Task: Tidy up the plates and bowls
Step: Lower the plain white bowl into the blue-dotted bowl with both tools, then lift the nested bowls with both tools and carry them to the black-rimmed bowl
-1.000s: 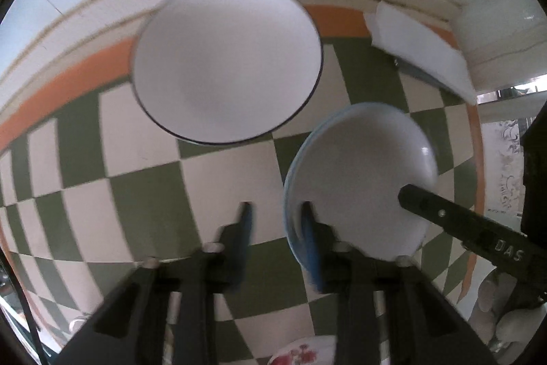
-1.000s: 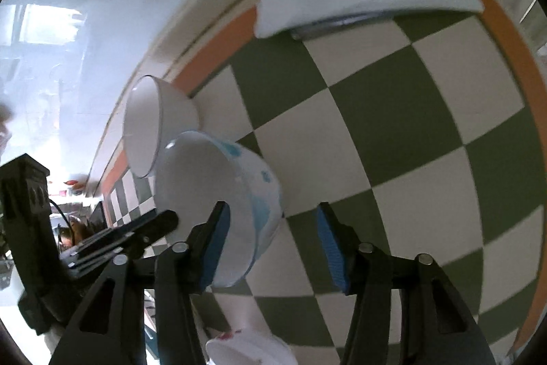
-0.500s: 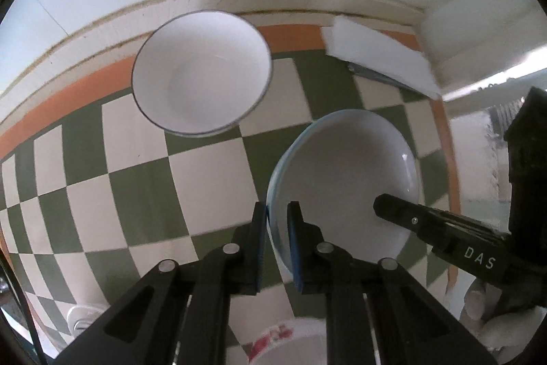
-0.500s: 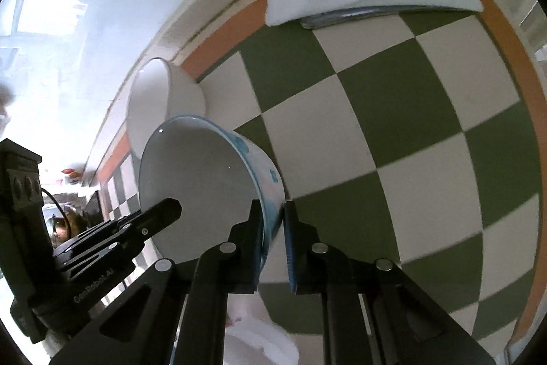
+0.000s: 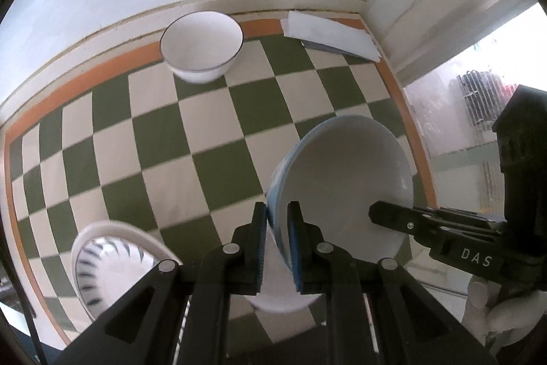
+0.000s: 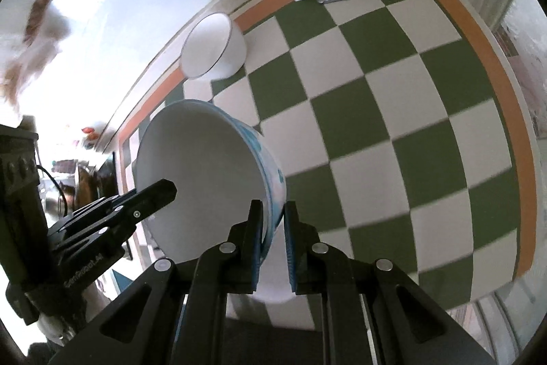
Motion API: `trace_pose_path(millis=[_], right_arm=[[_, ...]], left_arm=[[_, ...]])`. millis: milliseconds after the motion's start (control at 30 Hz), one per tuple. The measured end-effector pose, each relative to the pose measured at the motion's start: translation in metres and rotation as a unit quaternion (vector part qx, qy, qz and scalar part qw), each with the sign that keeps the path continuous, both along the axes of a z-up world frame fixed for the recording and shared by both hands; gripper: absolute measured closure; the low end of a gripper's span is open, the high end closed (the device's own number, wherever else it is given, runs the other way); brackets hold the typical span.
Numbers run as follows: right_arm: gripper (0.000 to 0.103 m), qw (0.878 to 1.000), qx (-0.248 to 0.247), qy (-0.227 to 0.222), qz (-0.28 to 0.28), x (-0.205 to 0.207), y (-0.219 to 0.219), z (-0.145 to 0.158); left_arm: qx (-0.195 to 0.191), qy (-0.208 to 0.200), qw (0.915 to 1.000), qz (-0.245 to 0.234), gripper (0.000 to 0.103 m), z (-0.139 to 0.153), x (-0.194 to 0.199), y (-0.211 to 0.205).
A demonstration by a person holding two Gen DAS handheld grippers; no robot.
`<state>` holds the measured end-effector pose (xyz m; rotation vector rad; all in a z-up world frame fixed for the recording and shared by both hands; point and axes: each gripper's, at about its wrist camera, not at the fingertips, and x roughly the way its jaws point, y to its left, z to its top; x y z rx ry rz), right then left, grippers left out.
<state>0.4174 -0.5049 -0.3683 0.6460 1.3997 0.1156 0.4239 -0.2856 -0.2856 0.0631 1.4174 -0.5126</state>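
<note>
Since half a second ago, both views have pulled back and up: the blue-rimmed bowl (image 5: 342, 187) now hangs clear above the checkered worktop (image 5: 164, 139), and the plain white bowl (image 5: 201, 52) by the wall looks smaller and farther away. I hold the blue-rimmed bowl with both tools. The left gripper (image 5: 277, 235) has its jaws narrow on the near rim, and the right gripper (image 6: 273, 231) pinches the opposite rim in the same way. In the right view the bowl tilts, with its opening turned toward the left tool.

I judge that the lift is finished and the carry is in hand. Probably the bowl should go into the plain white bowl, which stands well apart at the orange border, to stack them. Another white dish (image 5: 112, 265) with dark stripes sits near on the left. For the next move I must keep both hands at equal height, bring the bowl level, and lower it centred before opening any jaws.
</note>
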Motion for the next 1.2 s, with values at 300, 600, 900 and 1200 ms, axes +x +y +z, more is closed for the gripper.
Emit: trace_pose_path(millis=[300, 600, 900, 1200], right_arm=[[0.089, 1.000, 0.018, 0.017, 0.013, -0.043, 0.022, -0.008], [0.088, 0.998, 0.011, 0.059, 0.030, -0.046, 0.038, -0.054], [0.088, 0.995, -0.003, 0.094, 0.041, -0.041, 0.042, -0.080], [0.086, 0.993, 0.002, 0.106, 0.050, -0.038, 0.037, -0.078]], left_arm=[[0.013, 0.032, 0.9994, 0.003, 0.093, -0.017, -0.034, 0.023], [0.045, 0.071, 0.9965, 0.000, 0.093, -0.062, -0.040, 0.023], [0.077, 0.087, 0.9931, -0.012, 0.093, -0.086, -0.044, 0.016], [0.083, 0.096, 0.9918, -0.010, 0.093, -0.086, -0.045, 0.016]])
